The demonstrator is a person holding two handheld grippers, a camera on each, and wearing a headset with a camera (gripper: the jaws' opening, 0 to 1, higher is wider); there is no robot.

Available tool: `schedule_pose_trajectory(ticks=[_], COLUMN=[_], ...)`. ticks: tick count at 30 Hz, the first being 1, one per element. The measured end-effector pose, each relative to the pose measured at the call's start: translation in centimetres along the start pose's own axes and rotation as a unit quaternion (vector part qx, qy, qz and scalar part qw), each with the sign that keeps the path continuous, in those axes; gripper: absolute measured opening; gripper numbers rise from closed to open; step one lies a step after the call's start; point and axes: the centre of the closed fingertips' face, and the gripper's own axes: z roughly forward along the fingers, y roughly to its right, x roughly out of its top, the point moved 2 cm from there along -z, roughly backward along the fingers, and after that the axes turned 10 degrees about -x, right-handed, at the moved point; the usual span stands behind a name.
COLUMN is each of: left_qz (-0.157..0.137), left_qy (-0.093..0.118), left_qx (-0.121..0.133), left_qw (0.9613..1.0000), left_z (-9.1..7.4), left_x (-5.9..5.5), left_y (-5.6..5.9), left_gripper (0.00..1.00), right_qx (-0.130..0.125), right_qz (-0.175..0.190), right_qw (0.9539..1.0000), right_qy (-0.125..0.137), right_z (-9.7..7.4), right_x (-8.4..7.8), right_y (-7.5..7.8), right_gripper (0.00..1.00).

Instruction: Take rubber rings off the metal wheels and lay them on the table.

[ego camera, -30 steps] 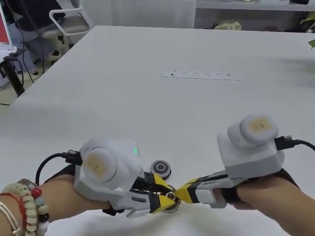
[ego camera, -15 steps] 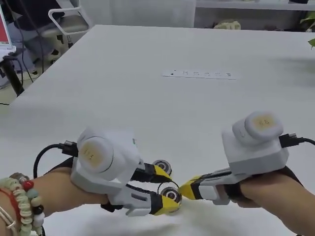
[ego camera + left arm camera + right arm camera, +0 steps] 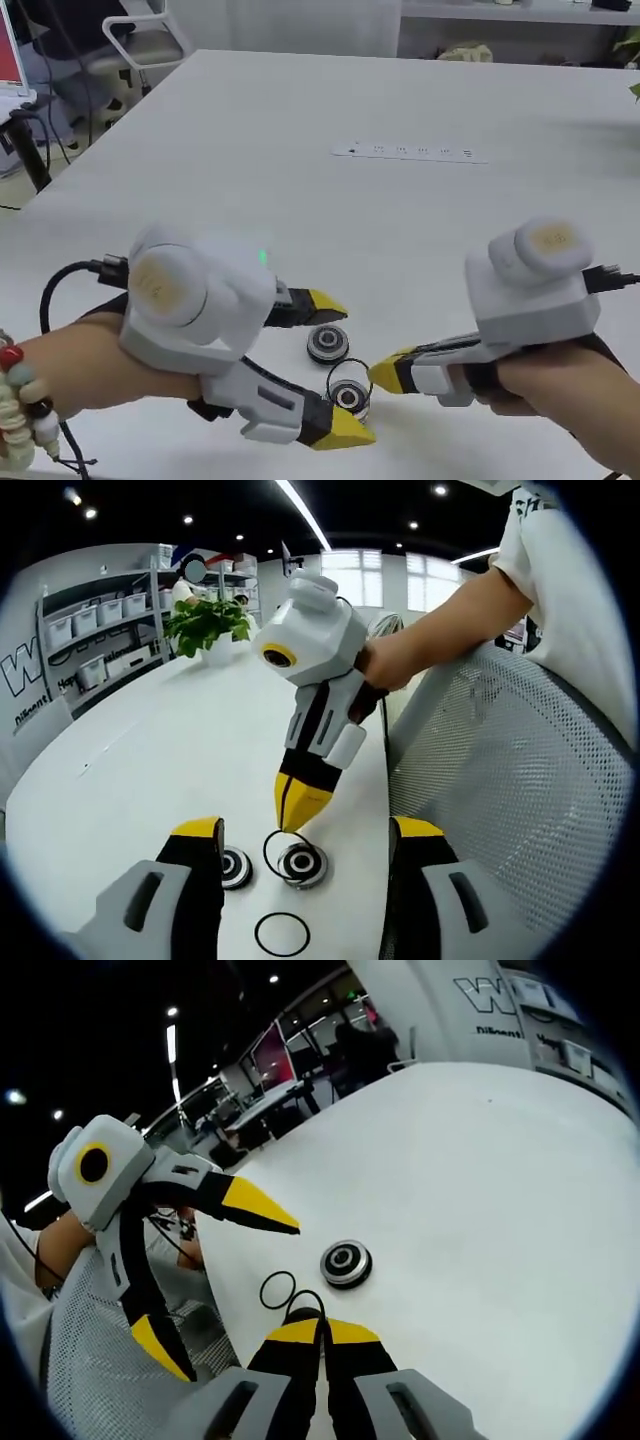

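Observation:
Two metal wheels lie near the table's front edge: one [image 3: 327, 342] [image 3: 235, 868] [image 3: 346, 1263] farther out, the other [image 3: 349, 397] [image 3: 302, 864] closer to me. My right gripper [image 3: 378, 376] [image 3: 298, 818] [image 3: 322, 1324] is shut on a thin black rubber ring [image 3: 266, 848] [image 3: 305, 1300], which loops beside the nearer wheel. My left gripper [image 3: 342, 366] [image 3: 308, 828] stands wide open, its jaws astride both wheels and touching neither. A second loose ring [image 3: 257, 935] [image 3: 262, 1291] lies flat on the table.
A white power strip [image 3: 410, 152] lies at mid-table. The white tabletop [image 3: 300, 200] stretches far ahead. An office chair [image 3: 140, 40] stands past the far left edge. A mesh chair back [image 3: 500, 780] is close behind the grippers.
My left gripper has opened wide and let go of the nearer wheel, which now rests on the table. The right gripper stays shut on the ring and has drawn slightly right.

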Motion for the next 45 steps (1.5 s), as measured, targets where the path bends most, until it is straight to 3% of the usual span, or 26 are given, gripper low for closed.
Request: schedule_pose_trajectory(ticks=[8, 11, 17, 23, 28, 33, 38, 45], left_qz=[-0.013, -0.014, -0.02, -0.031, -0.049, -0.071, -0.09, -0.113], left_qy=[0.021, 0.051, 0.063, 0.061, 0.051, 0.049, 0.038, 0.037], left_qx=[0.005, 0.023, 0.058, 0.089, 0.124, 0.142, 0.156, 0.15], left_qw=[0.9997, 0.9983, 0.9961, 0.9936, 0.9897, 0.9861, 0.9829, 0.9815], left_z=[-2.3, -3.8, -6.3, -8.1, -10.0, -10.9, -11.2, -10.1], left_x=[1.8, 3.3, 3.5, 2.4, 0.5, -1.2, -2.9, -4.3], left_y=[0.5, 0.5, 0.4, 0.4, 0.5, 1.0, 1.3, 2.5], left_gripper=[0.73, 0.75, 0.81, 0.82, 0.82, 0.84, 0.85, 0.86], right_qx=[-0.002, -0.003, -0.001, 0.0, 0.003, 0.005, 0.005, 0.005], right_qz=[-0.001, 0.0, 0.002, 0.003, 0.005, 0.007, 0.009, 0.013], right_qw=[0.9999, 0.9998, 0.9996, 0.9994, 0.9991, 0.9988, 0.9985, 0.998], right_qy=[0.01, 0.018, 0.026, 0.035, 0.043, 0.048, 0.054, 0.062], right_z=[-0.3, -0.6, -0.8, -1.0, -1.2, -1.3, -1.5, -1.7], right_x=[0.6, 0.9, 1.4, 1.8, 2.2, 2.5, 2.7, 3.1], right_y=[0.1, 0.2, 0.1, 0.0, -0.2, -0.3, -0.3, -0.3], right_gripper=[0.0, 0.0, 0.0, 0.0, 0.0, 0.0, 0.0, 0.0])
